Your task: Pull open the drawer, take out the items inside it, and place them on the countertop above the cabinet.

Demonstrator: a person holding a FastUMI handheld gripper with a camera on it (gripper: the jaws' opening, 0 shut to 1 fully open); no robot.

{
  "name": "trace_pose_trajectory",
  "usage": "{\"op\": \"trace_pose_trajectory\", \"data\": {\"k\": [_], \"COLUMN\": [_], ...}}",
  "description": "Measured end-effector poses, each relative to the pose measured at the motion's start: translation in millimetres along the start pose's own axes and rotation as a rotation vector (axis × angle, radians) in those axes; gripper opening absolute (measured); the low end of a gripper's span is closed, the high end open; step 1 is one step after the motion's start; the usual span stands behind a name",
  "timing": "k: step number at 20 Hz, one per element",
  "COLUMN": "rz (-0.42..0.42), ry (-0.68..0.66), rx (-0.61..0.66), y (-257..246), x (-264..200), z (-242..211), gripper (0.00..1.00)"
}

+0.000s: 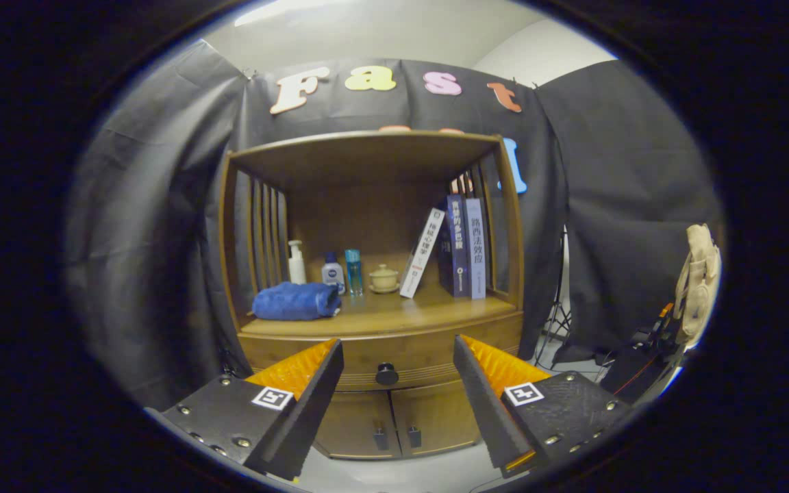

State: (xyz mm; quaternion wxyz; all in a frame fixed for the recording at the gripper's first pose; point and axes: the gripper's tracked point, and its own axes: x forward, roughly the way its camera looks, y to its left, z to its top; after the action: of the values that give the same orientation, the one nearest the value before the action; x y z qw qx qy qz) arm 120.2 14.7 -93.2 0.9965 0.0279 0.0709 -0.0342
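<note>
Ahead of your gripper, fingers spread wide and holding nothing, the wooden drawer with its round dark knob sits closed, well apart from the fingertips. On the wooden countertop, a folded blue towel lies at the left front corner.

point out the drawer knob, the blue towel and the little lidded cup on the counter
drawer knob [386, 374], gripper view, on its round front face, beyond the open gripper [398, 383].
blue towel [295, 302], gripper view, on the middle of the folded roll.
lidded cup [384, 277], gripper view, on its body below the lid.
</note>
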Motion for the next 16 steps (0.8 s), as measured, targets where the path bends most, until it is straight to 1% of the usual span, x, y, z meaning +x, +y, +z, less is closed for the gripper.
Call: {"op": "trace_pose_trajectory", "data": {"k": [4, 7, 10, 13, 14, 15, 16], "rz": [0.095, 0.113, 0.105, 0.075, 0.068, 0.080, 0.076], "ry": [0.077, 0.158, 0.218, 0.286, 0.288, 0.291, 0.295], "rx": [0.059, 0.078, 0.079, 0.043, 0.031, 0.037, 0.041], "y": [31.4, 40.0, 36.3, 23.7, 20.9, 23.3, 20.5], "x": [51.1, 85.4, 116.5, 144.4, 151.7, 156.7, 159.6], "z": [-44.4, -83.6, -114.6, -142.5, -145.6, -147.5, -147.4], "gripper": [0.96, 0.95, 0.93, 0.84, 0.80, 0.77, 0.77]}}
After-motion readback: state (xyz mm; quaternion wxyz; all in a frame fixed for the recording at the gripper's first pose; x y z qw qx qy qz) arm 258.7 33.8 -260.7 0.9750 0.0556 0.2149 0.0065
